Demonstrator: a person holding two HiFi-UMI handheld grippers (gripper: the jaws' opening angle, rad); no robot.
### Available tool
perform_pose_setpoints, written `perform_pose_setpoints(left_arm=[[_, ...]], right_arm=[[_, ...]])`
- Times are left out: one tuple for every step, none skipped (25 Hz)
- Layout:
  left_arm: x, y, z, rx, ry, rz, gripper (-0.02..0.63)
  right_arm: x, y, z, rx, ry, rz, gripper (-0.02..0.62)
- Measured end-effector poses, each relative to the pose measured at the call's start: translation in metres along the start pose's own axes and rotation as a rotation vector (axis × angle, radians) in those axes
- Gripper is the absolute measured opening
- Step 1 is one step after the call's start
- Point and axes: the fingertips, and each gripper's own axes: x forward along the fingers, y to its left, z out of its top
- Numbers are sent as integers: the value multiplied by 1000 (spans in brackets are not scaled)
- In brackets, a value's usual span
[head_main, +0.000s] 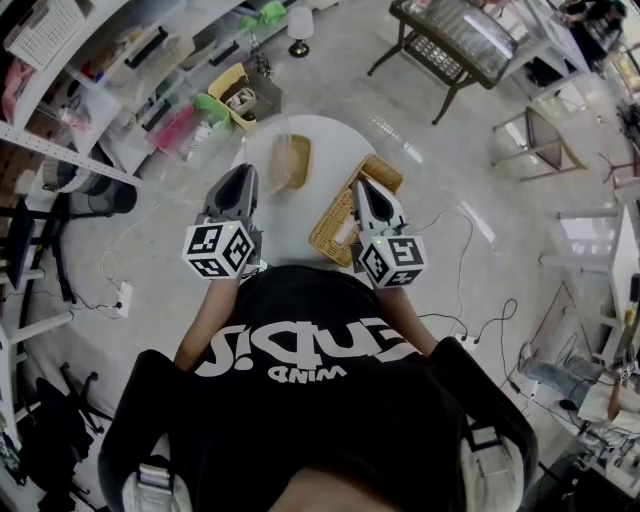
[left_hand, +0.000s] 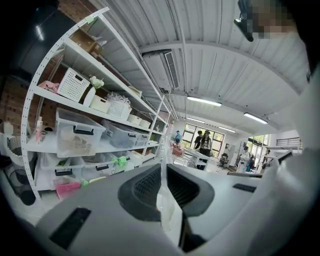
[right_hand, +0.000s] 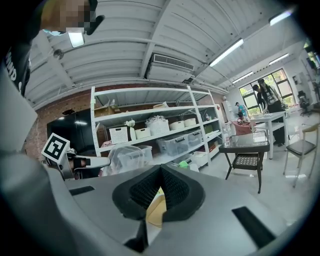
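One left gripper (head_main: 243, 175), one right gripper (head_main: 363, 188), one clear bag (head_main: 285, 160), one wicker basket (head_main: 328, 236)

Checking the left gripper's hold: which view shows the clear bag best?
Right gripper view: most of the clear bag shows, at the left gripper. Left gripper view shows only its pinched edge; head view, a faint haze.
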Motion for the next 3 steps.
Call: perform_pose_setpoints(left_arm=[[0,0,-1,-1,1,0,34],[1,-1,-1,-3,2,-1,34],[1,-1,-2,-5,3,-1,34]], right_arm=[[0,-1,0,0,0,-1,-3],[0,-2,0,0,-1,-1,-2],[0,-3,0,0,-1,-2,-3]])
